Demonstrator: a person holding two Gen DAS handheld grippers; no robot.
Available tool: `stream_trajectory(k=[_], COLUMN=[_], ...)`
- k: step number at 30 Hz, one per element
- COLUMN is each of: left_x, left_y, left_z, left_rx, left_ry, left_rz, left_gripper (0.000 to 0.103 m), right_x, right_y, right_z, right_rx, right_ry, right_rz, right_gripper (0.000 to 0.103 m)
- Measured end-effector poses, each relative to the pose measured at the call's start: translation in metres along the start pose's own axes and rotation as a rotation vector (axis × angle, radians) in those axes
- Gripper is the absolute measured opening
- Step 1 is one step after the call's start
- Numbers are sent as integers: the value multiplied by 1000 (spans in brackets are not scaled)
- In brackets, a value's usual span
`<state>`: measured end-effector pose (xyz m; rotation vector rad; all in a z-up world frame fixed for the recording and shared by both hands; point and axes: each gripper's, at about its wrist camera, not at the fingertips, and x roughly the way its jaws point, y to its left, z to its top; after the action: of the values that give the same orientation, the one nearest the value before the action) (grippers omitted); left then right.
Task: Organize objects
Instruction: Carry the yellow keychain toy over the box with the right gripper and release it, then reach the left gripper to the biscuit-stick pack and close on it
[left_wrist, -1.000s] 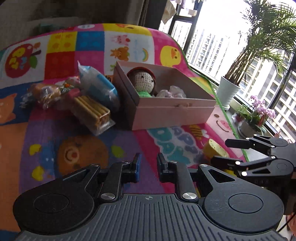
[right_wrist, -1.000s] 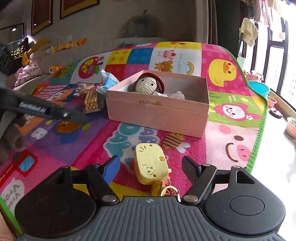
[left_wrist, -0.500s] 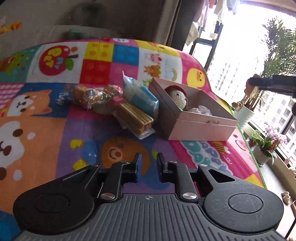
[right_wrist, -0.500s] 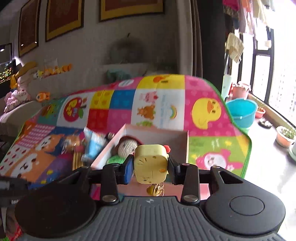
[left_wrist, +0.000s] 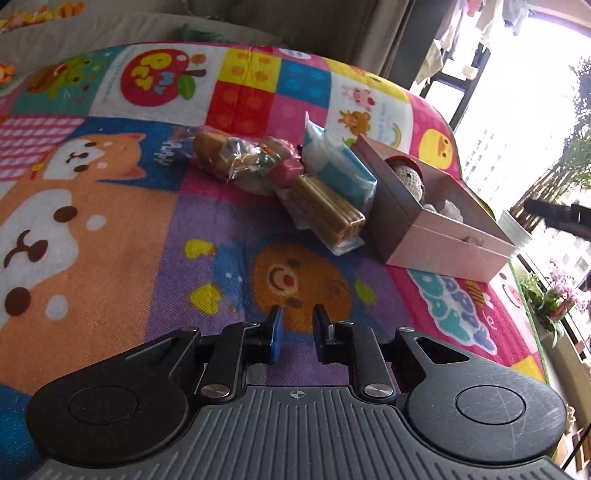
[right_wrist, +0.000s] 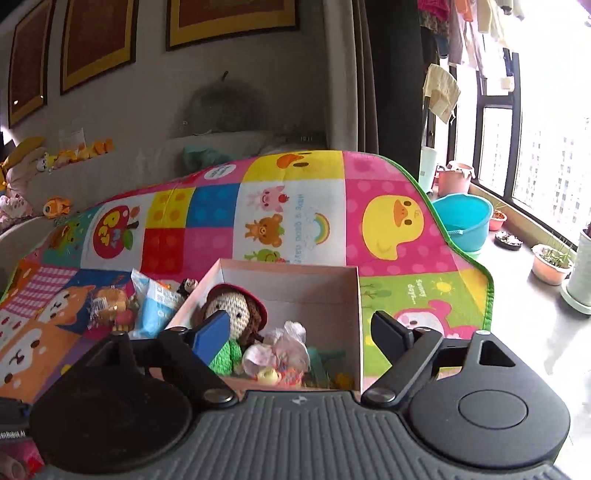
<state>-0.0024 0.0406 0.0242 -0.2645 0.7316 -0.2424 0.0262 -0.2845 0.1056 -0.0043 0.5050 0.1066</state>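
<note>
Your right gripper (right_wrist: 301, 332) has its fingers spread wide with nothing between them, hanging just over the near end of the pink box (right_wrist: 354, 317). Straight below that gap, inside the box, lie a crochet doll (right_wrist: 240, 317) with a red hat and green body, a crumpled clear wrapper (right_wrist: 284, 347), and some small yellow and green bits at the near wall that are too hidden to name. To the left of the box, on the play mat (right_wrist: 391, 221), sits a blue-and-white packet (right_wrist: 155, 306) and a bagged bun (right_wrist: 107, 302). Past the mat's far right edge a blue basin (right_wrist: 463, 221) stands on the floor, with flower pots (right_wrist: 552, 262) along the window.

Your left gripper (left_wrist: 297, 325) has its fingers drawn close together, a narrow gap left between them and nothing held. It hovers over the purple patch of the mat (left_wrist: 110, 229), near the orange cartoon face. Further out, a pack of biscuit sticks (left_wrist: 327, 214) lies touching the blue-and-white packet (left_wrist: 340, 170), which leans against the box's (left_wrist: 443, 240) left wall. The bagged bun (left_wrist: 221, 155) and other wrapped snacks (left_wrist: 273, 162) lie just beyond. The doll's head (left_wrist: 408, 177) shows above the box rim.
</note>
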Motion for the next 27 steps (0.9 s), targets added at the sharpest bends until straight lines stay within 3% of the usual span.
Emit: stream_trajectory(k=[4, 8, 10, 13, 15, 17, 19, 23, 27], left_x=[12, 35, 51, 74, 86, 93, 98, 113, 129], left_y=[-10, -21, -31, -48, -57, -65, -67, -63, -67], left_z=[31, 68, 81, 90, 92, 93, 97, 107, 115], left_rx=[-56, -170, -167, -91, -9, 42, 22, -60, -11], left_ry=[-24, -1, 16, 30, 7, -8, -6, 28, 60], left_rz=[-5, -10, 43, 147, 196, 240, 238, 209, 240], left_gripper=[19, 19, 19, 21, 39, 47, 42, 43, 49], right_x=[-3, -9, -12, -13, -13, -14, -16, -18, -18], right_y=[22, 43, 50, 56, 57, 57, 56, 57, 56], right_z=[-51, -88, -98, -106, -108, -108, -109, -110, -110], right_rx=[-61, -55, -39, -22, -26, -22, -18, -26, -18], right_ry=[55, 80, 77, 70, 62, 57, 44, 29, 32], right_rz=[8, 73, 104, 131, 124, 132, 133, 139, 140], right_gripper=[88, 88, 90, 97, 98, 100, 101, 103, 103])
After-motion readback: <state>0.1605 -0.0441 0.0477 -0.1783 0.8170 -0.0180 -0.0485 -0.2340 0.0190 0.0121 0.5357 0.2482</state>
